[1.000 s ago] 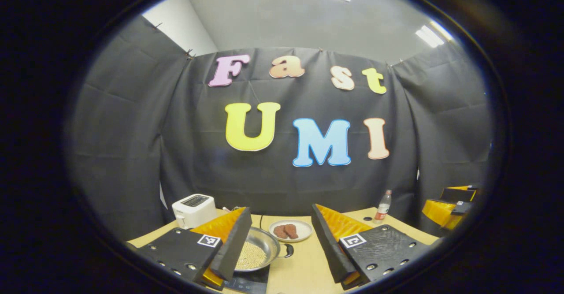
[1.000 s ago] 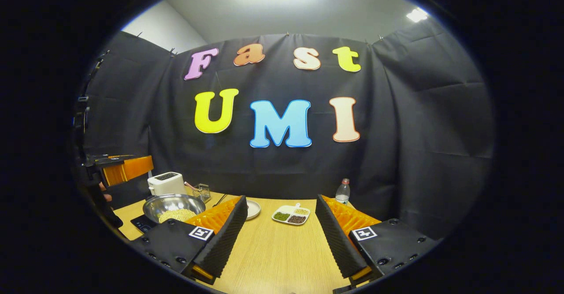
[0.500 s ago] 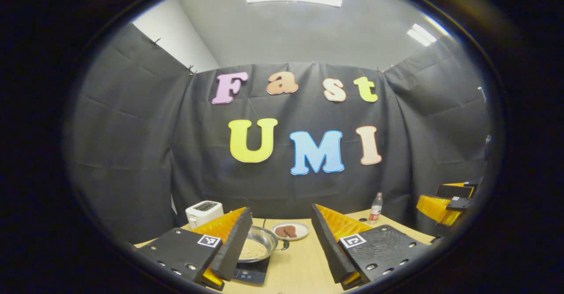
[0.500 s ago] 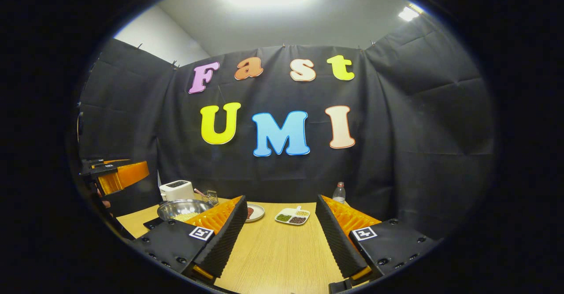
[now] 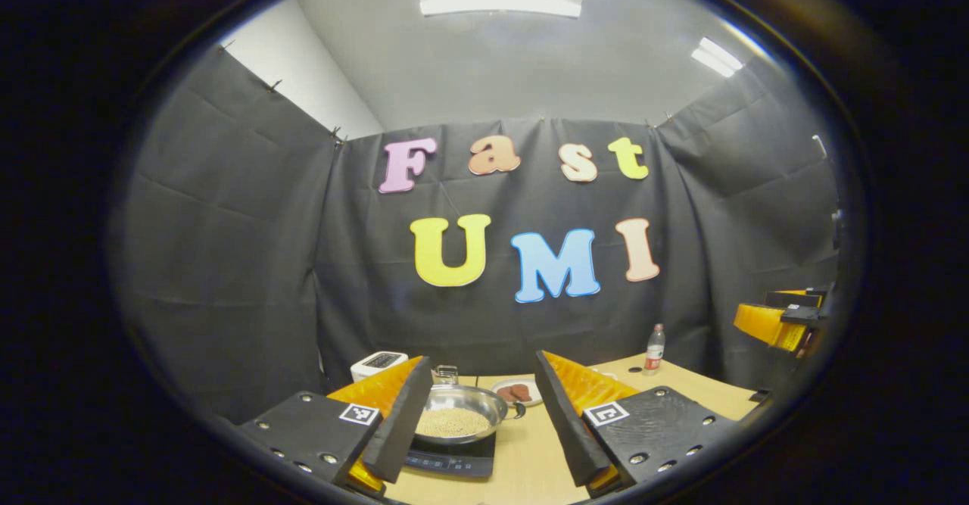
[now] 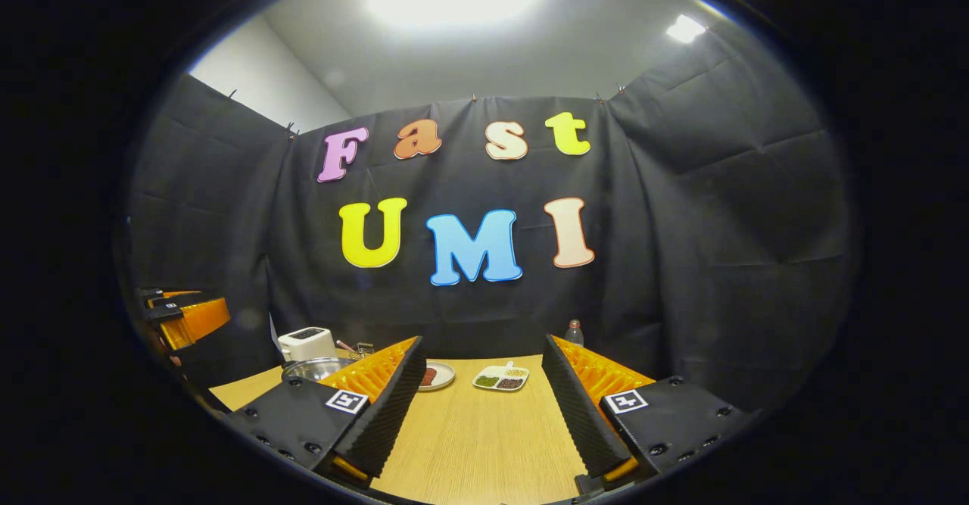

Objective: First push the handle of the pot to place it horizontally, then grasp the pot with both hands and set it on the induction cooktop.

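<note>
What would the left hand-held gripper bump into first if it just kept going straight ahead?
Probably the pot of beans sitting on the cooktop. It lies ahead between the left hand-held gripper's open fingers, towards the left one. Depth is hard to judge; if held level, it might pass above.

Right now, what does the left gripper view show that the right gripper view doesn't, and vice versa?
Left gripper view: the induction cooktop under the pot, and the pot's handle. Right gripper view: a divided dish of beans. Both share the toaster, the plate of meat, the water bottle, the wooden table, and each gripper's open fingers.
</note>
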Demonstrator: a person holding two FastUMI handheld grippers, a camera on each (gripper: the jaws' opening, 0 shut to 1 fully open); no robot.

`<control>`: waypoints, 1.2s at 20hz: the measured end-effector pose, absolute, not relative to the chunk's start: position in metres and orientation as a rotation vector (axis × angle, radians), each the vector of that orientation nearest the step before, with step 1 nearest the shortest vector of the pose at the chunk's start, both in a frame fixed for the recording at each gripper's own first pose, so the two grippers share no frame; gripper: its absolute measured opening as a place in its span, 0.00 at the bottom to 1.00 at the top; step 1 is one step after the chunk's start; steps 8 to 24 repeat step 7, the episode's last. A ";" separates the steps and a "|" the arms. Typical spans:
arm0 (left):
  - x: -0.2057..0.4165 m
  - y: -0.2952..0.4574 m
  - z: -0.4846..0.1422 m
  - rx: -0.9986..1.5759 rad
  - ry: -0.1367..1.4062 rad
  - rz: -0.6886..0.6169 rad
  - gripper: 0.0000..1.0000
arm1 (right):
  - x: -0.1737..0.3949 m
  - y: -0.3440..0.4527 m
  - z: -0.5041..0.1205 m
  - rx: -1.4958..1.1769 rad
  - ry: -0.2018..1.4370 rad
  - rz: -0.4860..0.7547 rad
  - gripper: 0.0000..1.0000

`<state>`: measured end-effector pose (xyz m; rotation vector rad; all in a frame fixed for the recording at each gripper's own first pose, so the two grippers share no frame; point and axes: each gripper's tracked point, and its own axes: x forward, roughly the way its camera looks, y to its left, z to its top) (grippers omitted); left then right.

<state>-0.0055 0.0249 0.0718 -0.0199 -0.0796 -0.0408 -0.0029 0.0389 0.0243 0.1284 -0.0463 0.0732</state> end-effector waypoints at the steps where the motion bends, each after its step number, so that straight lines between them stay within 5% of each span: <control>1: -0.008 0.029 0.071 -0.023 -0.079 -0.036 0.80 | -0.006 0.040 0.022 0.121 -0.038 0.074 0.95; 24: -0.015 0.041 0.062 -0.042 -0.069 -0.019 0.80 | -0.019 0.047 0.021 0.106 -0.035 0.077 0.97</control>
